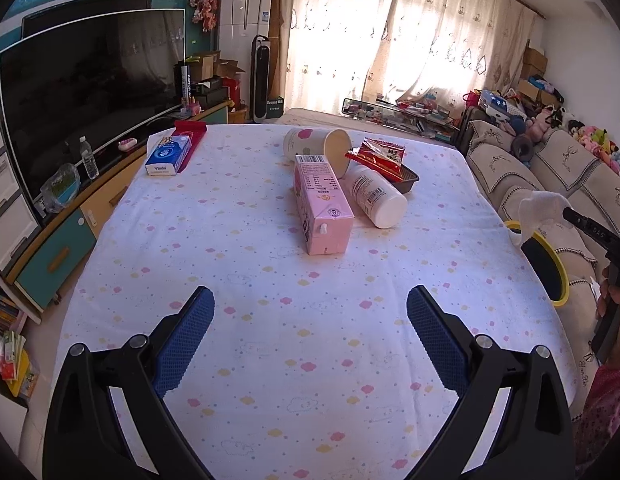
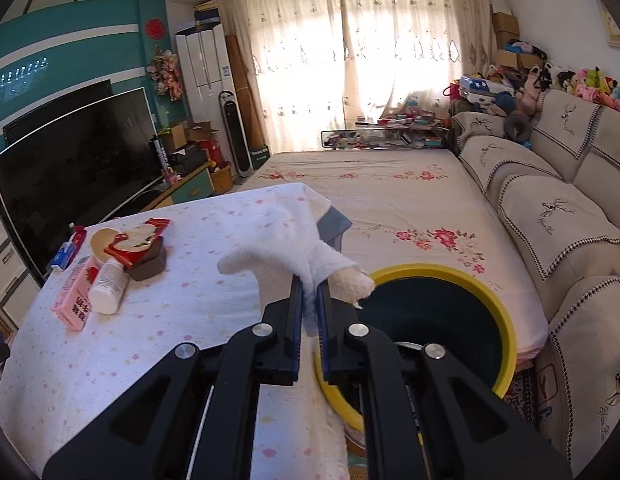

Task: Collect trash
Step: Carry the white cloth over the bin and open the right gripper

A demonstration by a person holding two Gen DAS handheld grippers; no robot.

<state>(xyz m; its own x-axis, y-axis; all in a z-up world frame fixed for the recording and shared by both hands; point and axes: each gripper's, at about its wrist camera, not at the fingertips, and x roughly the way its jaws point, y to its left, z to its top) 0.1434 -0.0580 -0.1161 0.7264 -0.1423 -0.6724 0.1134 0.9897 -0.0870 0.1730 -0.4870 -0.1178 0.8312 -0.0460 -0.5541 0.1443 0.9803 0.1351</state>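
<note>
Beside the table (image 2: 157,344) with its dotted white cloth, the right gripper (image 2: 309,286) has its fingers pinched on a crumpled white tissue (image 2: 293,258), held near the rim of the yellow-rimmed round bin (image 2: 506,344). The left gripper (image 1: 310,304) hovers over the table, fingers spread wide and empty. Ahead lie a pink carton (image 1: 324,204), a white plastic bottle (image 1: 376,196), a tipped paper cup (image 1: 318,146) and a red snack wrapper (image 1: 378,156), clustered together.

Sunlit curtains (image 2: 350,60), beige sofa (image 2: 550,200), television (image 1: 89,92)
</note>
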